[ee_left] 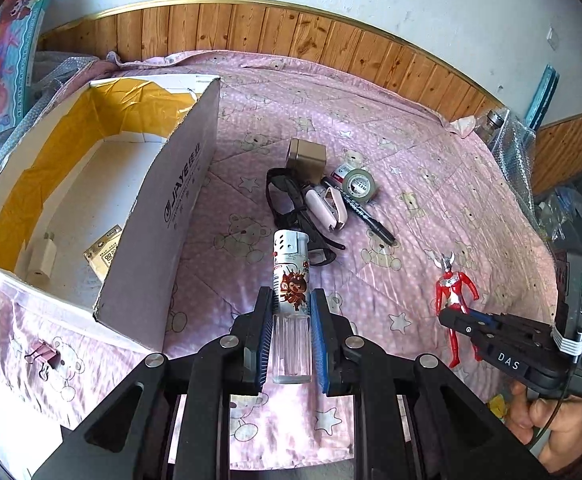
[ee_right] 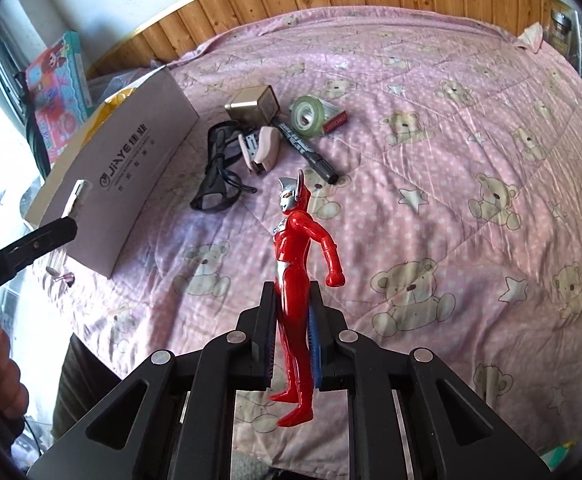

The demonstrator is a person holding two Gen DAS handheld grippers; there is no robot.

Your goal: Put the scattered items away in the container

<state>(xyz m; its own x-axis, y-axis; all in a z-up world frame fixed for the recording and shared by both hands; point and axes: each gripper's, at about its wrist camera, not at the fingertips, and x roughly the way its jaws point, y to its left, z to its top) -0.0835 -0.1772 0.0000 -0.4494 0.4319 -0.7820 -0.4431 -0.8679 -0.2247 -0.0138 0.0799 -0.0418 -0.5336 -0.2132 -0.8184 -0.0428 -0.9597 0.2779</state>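
White charger (ee_left: 43,259) and gold card (ee_left: 105,254) are seen in box (ee_left: 159,216) upper left; clear-bodied lighter (ee_left: 291,304) is clamped by left fingers (ee_left: 261,340), red figure (ee_right: 297,280) by right fingers (ee_right: 263,336).

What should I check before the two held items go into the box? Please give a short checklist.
1. Left tool shut on the lighter: ok.
2. Right tool shut on the figure: ok.
3. Box open on top: ok.
4. Free floor inside the box beside the adapter and card: ok.
5. Tools apart from each other: ok.
6. Grip firm enough to carry: cannot tell.
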